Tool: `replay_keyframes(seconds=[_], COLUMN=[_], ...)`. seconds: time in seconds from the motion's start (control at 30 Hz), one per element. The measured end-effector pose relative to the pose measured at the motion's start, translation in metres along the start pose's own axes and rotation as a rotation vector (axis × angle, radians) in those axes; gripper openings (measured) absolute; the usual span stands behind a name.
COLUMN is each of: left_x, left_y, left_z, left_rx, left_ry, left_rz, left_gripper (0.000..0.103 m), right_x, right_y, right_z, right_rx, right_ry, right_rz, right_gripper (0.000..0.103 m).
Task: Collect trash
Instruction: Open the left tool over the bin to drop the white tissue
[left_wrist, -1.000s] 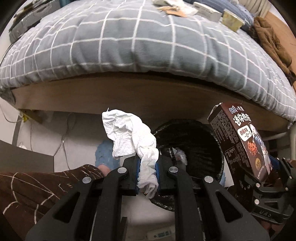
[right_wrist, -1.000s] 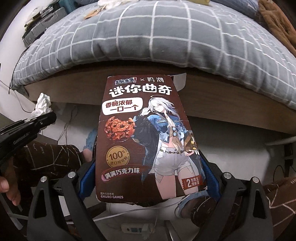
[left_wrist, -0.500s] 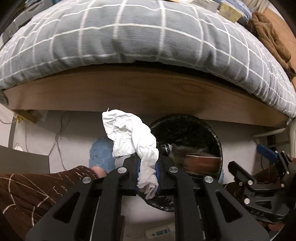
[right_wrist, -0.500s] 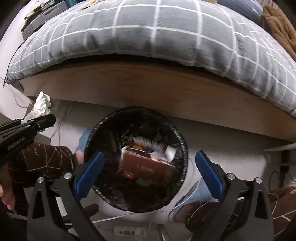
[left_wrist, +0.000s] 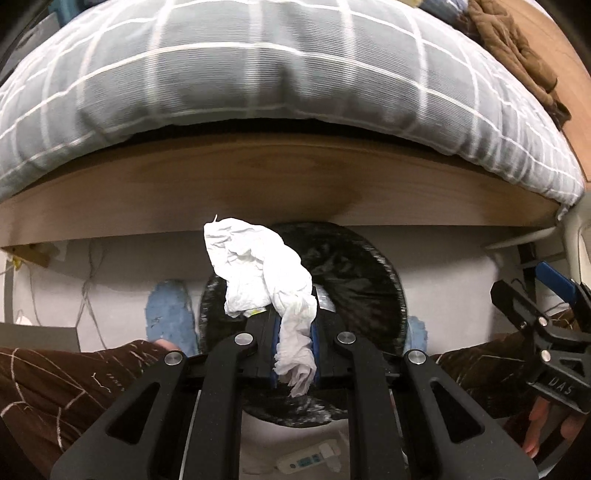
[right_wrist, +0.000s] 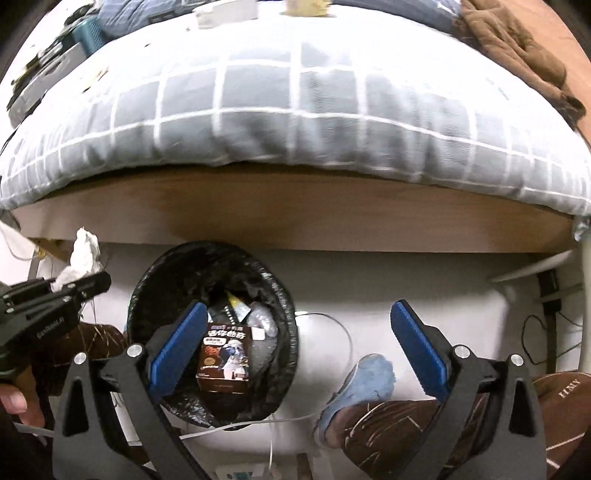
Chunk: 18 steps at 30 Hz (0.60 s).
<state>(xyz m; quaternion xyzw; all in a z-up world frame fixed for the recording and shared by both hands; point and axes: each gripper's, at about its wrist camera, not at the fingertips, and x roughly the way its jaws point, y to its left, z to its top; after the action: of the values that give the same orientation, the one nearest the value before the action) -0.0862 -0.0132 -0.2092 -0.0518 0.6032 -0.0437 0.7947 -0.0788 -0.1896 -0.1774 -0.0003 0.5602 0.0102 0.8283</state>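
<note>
Left wrist view shows the left gripper (left_wrist: 295, 332) clamped tight on a crumpled white tissue (left_wrist: 266, 280), whose upper bulk billows above the pads while a twisted tail hangs down between them. Directly beneath and behind the tissue sits a round trash bin (left_wrist: 376, 280) lined with a black bag, standing on the pale floor just in front of a wooden bed frame (left_wrist: 295, 184). A grey quilt with white grid lines (left_wrist: 258, 74) bulges over the frame's edge. At the far right edge the right gripper (left_wrist: 546, 295) is partly in sight. Right wrist view looks down along the right gripper (right_wrist: 299, 343), whose 2 blue-padded fingers (right_wrist: 177, 347) stand wide apart with nothing between them; its jaws have just been opening. The brown cookie box (right_wrist: 225, 362) lies inside the bin (right_wrist: 147, 288), resting on other rubbish, with its printed face turned up. The left finger overlaps the bin's opening, while the right one hangs over bare floor beside a blue slipper (right_wrist: 362, 384). Brown patterned trouser legs (right_wrist: 406, 428) show at the bottom.
</note>
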Motion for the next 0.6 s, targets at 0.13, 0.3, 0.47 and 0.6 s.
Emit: replay_keyframes(seconds=[0.13, 0.3, 0.47, 0.6], left_x=[0.006, 0.014, 0.028, 0.030], left_y=[-0.017, -0.032, -0.038, -0.034], left_z=[0.001, 0.000, -0.001, -0.003], left_rx=[0.021, 0.039, 0.044, 0.043], left_ry=[0.009, 0.014, 0.031, 0.023], left_rz=[-0.019, -0.013, 0.026, 0.049], left_gripper=[0.011, 0.012, 0.028, 0.051], right_x=[-0.001, 0.005, 0.015, 0.015], right_y=[-0.008, -0.010, -0.008, -0.008], right_z=[-0.005, -0.011, -0.016, -0.014], right_rx=[0.013, 0.017, 0.021, 0.019], right_ry=[0.001, 0.011, 0.030, 0.024], right_rz=[-0.007, -0.020, -0.013, -0.004], right_gripper=[0.095, 0.095, 0.095, 0.095])
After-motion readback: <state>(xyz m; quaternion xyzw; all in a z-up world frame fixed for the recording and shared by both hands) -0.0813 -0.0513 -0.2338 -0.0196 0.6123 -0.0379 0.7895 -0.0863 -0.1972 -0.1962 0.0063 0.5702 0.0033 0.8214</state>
